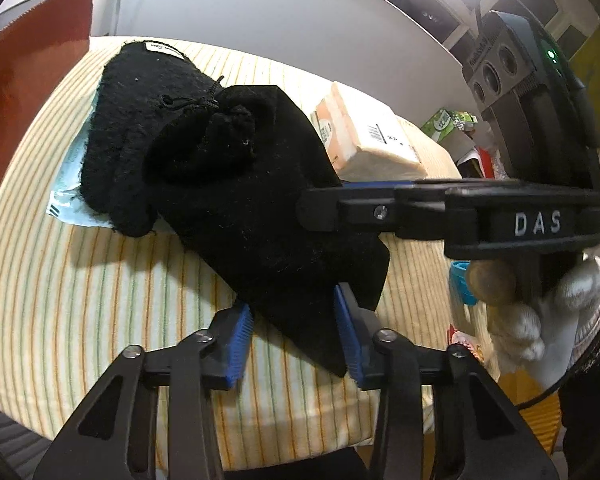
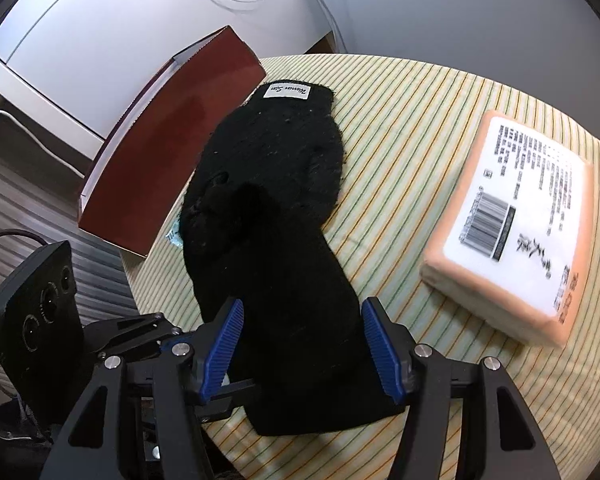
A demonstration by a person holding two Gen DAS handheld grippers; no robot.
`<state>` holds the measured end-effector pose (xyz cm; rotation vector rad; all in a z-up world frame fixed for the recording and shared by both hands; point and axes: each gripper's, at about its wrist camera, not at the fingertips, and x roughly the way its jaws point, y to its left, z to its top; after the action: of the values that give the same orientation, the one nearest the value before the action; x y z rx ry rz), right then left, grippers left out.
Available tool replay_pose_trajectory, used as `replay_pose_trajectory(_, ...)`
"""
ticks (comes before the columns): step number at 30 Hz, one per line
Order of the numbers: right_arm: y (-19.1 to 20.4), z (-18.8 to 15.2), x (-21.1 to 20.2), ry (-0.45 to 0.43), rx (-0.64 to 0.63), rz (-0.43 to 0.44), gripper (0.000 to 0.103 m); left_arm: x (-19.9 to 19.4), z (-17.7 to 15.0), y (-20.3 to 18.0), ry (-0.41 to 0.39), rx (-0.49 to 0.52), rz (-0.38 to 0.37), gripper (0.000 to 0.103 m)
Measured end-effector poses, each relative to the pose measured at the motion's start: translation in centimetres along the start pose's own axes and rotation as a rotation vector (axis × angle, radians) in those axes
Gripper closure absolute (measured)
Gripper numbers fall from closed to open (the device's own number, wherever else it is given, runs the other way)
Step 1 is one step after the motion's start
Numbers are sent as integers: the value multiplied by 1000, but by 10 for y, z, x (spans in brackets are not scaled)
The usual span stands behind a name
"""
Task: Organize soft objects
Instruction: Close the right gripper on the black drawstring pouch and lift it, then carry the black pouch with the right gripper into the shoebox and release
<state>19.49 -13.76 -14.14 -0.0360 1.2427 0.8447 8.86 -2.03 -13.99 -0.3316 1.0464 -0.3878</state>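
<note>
where striped cloth (image 2: 400, 152) lies bare, black pouch (image 2: 292, 300) ends.

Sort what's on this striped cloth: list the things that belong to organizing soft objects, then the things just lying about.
Belongs to the job:
black drawstring pouch
black fuzzy sock with a white label
left gripper
right gripper

Lying about:
peach tissue pack
red-brown box
light blue packet under the sock
striped cloth

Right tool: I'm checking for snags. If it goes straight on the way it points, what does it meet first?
Most likely the black drawstring pouch, already lying between the right tool pads; depth is uncertain.
</note>
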Motion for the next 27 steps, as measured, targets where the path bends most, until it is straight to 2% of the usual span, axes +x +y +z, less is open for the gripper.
replay_pose_trajectory(4, 10, -10, -5, -16, -15, -18, 51, -10, -2, 2, -19, 4, -14, 70)
replay_pose_trajectory(8, 13, -21, -15, -41, 21, -9, 60, -22, -3, 6, -54, 12, -22, 70)
replay_pose_trajectory(15, 35, -34, -31, -126, 56, 19, 61, -58, -4, 2, -137, 59, 2, 70)
replay_pose_trajectory(20, 60, -23, -39, -159, 48, 49, 61, -86, 3, 10, -195, 69, 17, 70)
replay_pose_trajectory(27, 104, 10, -39, -169, -15, 71, 61, -122, 16, 29, -274, 58, 51, 70)
